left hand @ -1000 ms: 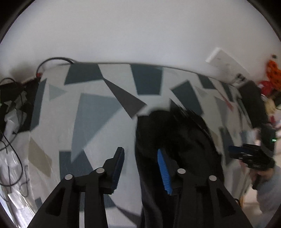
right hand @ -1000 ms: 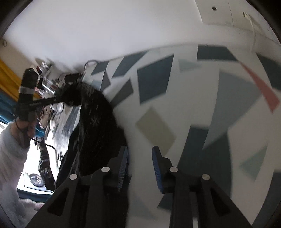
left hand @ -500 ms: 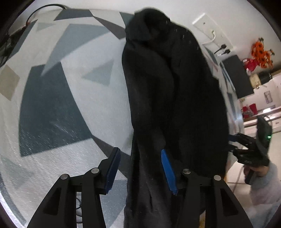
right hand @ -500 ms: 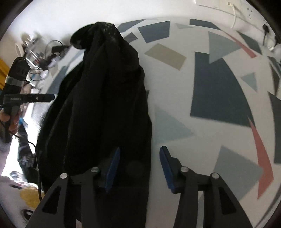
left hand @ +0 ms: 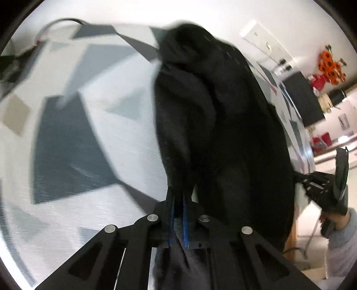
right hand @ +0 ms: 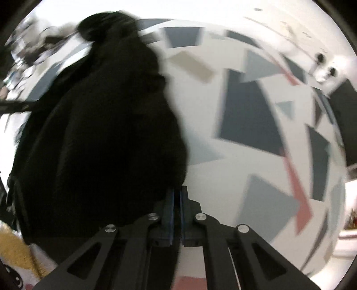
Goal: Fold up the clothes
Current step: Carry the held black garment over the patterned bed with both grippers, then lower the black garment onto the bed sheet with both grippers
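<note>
A worktop is spreading across both views, wearing a white cover printed with grey, dark blue, beige and salmon shapes. A plain white wall is rising behind it, bright and evenly lit. A white socket panel is sitting on that wall, and plugs are showing in the right wrist view. An orange and black ornament is hanging near red items. Cables are trailing off the far left edge, blurred.
</note>
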Available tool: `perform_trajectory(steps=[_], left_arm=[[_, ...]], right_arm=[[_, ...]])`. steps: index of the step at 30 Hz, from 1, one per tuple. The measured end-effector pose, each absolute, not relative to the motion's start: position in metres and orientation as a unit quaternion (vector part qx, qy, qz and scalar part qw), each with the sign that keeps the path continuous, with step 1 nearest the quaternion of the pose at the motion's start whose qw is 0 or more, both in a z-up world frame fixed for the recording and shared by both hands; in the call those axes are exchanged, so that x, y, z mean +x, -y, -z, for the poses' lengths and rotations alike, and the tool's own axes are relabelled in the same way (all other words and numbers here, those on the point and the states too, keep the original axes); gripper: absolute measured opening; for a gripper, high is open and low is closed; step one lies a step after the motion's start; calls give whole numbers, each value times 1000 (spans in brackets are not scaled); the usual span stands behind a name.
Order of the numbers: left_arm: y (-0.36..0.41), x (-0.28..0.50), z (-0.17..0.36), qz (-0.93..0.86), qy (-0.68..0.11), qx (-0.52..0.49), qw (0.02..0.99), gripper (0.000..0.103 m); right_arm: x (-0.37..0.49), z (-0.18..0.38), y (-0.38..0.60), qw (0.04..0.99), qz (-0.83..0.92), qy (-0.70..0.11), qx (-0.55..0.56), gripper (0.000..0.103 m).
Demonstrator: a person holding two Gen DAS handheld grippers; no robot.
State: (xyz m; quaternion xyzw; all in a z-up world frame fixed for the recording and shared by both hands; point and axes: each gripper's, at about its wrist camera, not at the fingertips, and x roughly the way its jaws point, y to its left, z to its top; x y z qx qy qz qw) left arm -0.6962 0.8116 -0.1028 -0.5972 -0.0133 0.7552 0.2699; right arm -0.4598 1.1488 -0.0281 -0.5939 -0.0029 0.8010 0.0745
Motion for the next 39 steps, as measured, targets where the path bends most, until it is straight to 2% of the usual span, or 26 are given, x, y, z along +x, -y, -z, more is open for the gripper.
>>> perform_trajectory(steps=[8, 16, 19, 23, 27, 34, 36, 37, 38, 39], left_arm=[[-744, -732, 59, -824, 33, -541, 164, 5], [-715, -748, 45, -847, 34, -517, 121, 5], [-714, -741, 46, -845, 28, -520, 121, 5], [-715, -727, 55, -835, 14, -536, 125, 5], [-707, -698, 71, -815, 23, -565, 127, 5], [-711, -641, 96, -772, 4, -614, 166, 8], [-714, -633, 97, -763, 3, -620, 181, 8], [-714, -631, 93, -763, 6, -618, 189, 8], [-714, -630, 86, -764, 11, -614, 200, 8], [-713, -630, 78, -767, 13, -607, 209, 9]], right_arm=[[-481, -30, -1240, 215, -828, -22, -518, 3], [-502, -84, -1309, 310, -847, -69, -426, 3], [-503, -74, -1318, 324, -846, -83, -415, 3], [-496, -35, -1332, 313, -815, -127, -471, 4], [-455, 3, -1327, 299, -782, -177, -518, 4], [-376, 39, -1290, 286, -743, -205, -569, 5], [-363, 31, -1285, 282, -746, -228, -559, 21], [-358, 24, -1283, 281, -749, -236, -552, 37], [-354, 17, -1281, 281, -751, -244, -545, 48], [-350, 6, -1277, 279, -759, -248, -533, 50]])
